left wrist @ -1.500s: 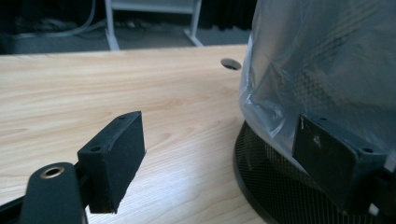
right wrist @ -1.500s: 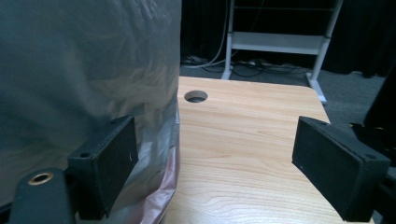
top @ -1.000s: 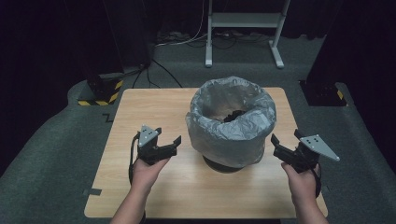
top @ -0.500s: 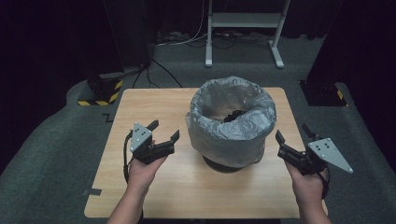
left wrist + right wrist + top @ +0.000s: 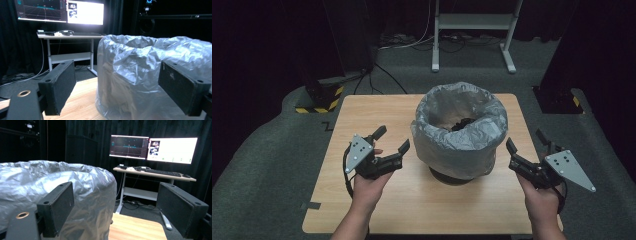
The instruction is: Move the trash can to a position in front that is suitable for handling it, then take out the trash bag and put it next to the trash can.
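tools (image 5: 392,140) (image 5: 526,143) wide apart | wooden table (image 5: 362,117) | dark room, lit monitors (image 5: 153,147)

We find no text, label, brand or number that can be read. The two monitors (image 5: 152,146) on the desk (image 5: 155,173) show graphs and small windows, but their writing is too small and blurred for us to make out. We see yellow-and-black hazard stripes (image 5: 319,102) on a stand base on the floor, a marking without words.
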Motion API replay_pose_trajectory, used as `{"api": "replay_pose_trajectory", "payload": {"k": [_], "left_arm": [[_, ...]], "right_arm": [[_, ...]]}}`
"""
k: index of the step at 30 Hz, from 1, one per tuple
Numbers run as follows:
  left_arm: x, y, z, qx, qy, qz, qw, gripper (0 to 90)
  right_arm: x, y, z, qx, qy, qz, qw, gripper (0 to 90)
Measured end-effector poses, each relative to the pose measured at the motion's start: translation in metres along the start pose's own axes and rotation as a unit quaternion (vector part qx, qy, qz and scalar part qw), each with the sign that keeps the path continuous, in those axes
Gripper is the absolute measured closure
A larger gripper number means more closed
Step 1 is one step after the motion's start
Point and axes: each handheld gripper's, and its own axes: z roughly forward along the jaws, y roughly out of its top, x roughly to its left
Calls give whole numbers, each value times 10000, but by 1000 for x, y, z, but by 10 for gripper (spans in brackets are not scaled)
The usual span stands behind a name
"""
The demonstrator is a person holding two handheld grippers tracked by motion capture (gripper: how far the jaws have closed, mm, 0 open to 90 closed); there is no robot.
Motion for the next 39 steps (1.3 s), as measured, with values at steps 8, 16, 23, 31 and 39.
{"api": "replay_pose_trajectory", "payload": {"k": [8,16,23,31,39], "left_arm": [[-9,2,2,29,-92,-66,9999,149],[-13,16,21,-164,-97,-120,9997,174],[-10,34,46,-135,-79,-214,9996,222],[-11,39,72,104,53,-246,9996,260],[-12,28,86,371,240,-376,9983,374]], "right_arm": [[6,6,-1,-34,55,21,10000,145],[12,14,-1,-126,98,-66,9999,144],[9,18,6,-93,102,-43,9999,140],[8,32,20,-105,52,-124,9999,150],[9,38,48,283,91,-83,9995,233]]}}
